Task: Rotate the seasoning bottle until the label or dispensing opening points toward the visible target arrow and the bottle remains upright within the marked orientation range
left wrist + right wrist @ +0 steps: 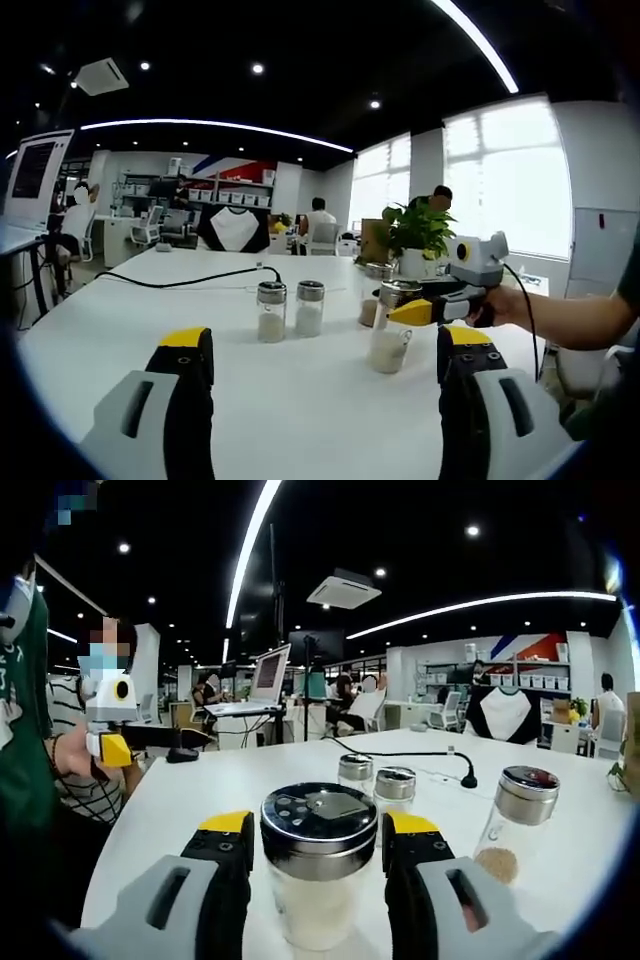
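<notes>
A: How much open room is there around the seasoning bottle (318, 875)?

B: It stands on a white table (130, 320). In the left gripper view the table top toward the camera from the bottle is bare, and the table's near left edge curves away well apart from it. Beyond the bottle, two small shakers (290, 309) stand side by side, near it but apart. A black cable (190, 279) runs across the far part of the table, behind those shakers.

A: Anything else close to the bottle?

B: In the right gripper view a tilted-looking jar (515, 822) with brown grains at its base stands to the right of the bottle, apart from it. A potted plant (418, 240) sits behind the bottle in the left gripper view.

A: How does the bottle stand?

B: Upright, long axis vertical, metal cap on top. The cap shows small holes on its left part and a flat flap toward the right in the right gripper view. I can't tell where any label faces.

A: And the claws?

B: The right gripper (318, 832) has its yellow-tipped jaws against both sides of the bottle at the cap, clamped on it. The left gripper (325, 345) hangs over bare table, jaws wide apart, holding nothing, nearer the camera than the bottle.
</notes>
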Demonstrator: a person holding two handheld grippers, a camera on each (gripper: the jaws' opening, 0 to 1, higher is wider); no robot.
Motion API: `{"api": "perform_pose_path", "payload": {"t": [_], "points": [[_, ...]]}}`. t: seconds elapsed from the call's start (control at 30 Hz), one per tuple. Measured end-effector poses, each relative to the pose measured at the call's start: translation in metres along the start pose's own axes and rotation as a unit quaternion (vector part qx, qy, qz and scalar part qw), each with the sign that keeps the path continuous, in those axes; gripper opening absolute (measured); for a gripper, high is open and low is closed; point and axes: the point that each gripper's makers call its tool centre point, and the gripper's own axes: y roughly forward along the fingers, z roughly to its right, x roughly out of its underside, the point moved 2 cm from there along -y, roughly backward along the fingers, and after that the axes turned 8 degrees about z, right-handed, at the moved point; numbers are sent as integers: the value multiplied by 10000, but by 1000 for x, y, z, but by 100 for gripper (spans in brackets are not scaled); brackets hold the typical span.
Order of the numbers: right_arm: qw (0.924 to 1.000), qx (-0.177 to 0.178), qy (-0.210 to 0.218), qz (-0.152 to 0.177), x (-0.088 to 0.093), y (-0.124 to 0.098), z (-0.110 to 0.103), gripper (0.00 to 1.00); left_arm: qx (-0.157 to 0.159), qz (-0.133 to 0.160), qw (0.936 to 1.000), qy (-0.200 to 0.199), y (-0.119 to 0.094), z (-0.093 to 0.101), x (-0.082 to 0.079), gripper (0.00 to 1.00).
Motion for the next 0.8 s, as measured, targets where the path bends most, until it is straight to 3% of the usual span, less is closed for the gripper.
{"api": "perform_pose_path", "payload": {"t": [0.13, 0.43, 0.8], "points": [[9998, 161, -45, -95, -2, -5, -2, 58, 21, 16, 10000, -24, 0, 2, 1, 98], [9973, 720, 115, 57, -11, -29, -8, 58, 89, -25, 9999, -128, 2, 5, 7, 97], [9847, 1739, -32, 121, -16, -74, -4, 58, 115, 28, 9998, -167, 0, 5, 8, 97]]}}
